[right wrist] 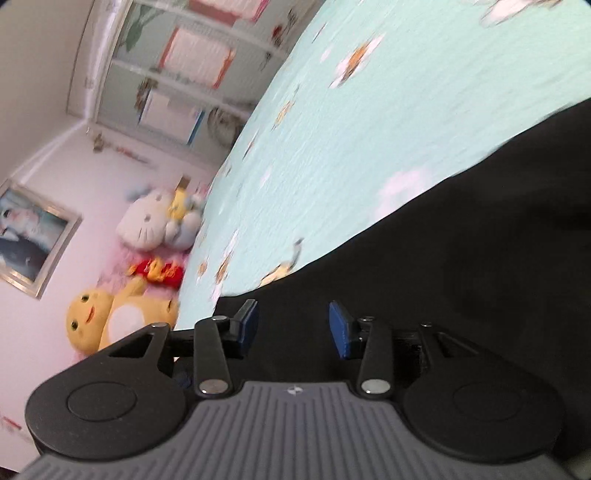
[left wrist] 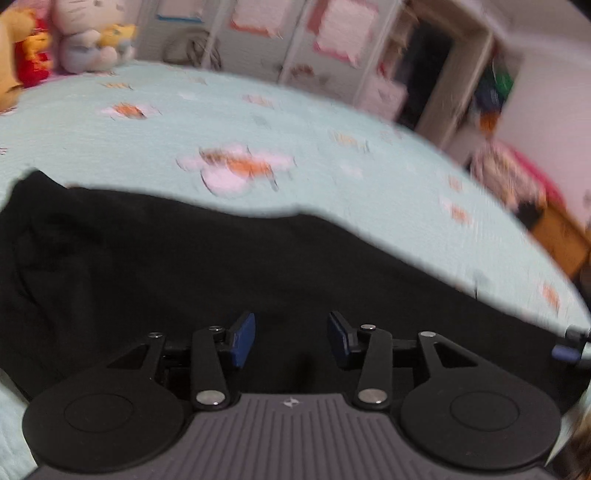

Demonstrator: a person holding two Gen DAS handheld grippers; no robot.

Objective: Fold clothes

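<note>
Left wrist view. At 11 o'clock, far corner of the bed: an orange-yellow plush toy with a red shirt, and beside it a white cat plush with a small yellow toy at its front. Behind the bed, from 12 to 1 o'clock, a pale wardrobe carries pink panels; an open dark doorway sits at 1 o'clock. A wooden piece of furniture shows at 3 o'clock, blurred. The mint bedspread with orange-and-white prints fills the upper middle. Nothing stands between the gripper and the cloth.

The black garment lies flat on the bedspread, spanning 9 to 3 o'clock, its far edge running across the frame. The left gripper sits over it at 6 o'clock, jaws spread, blue pads apart with only dark cloth showing behind them; contact with the cloth cannot be told. The tip of the other tool shows at 3 o'clock.

Right wrist view, rolled sideways. A framed picture hangs at 9 o'clock; the plush toys sit at 8 to 9 o'clock; the wardrobe is at 11 o'clock. The garment covers 3 to 6 o'clock. The right gripper is at its edge, jaws spread, nothing pinched.
</note>
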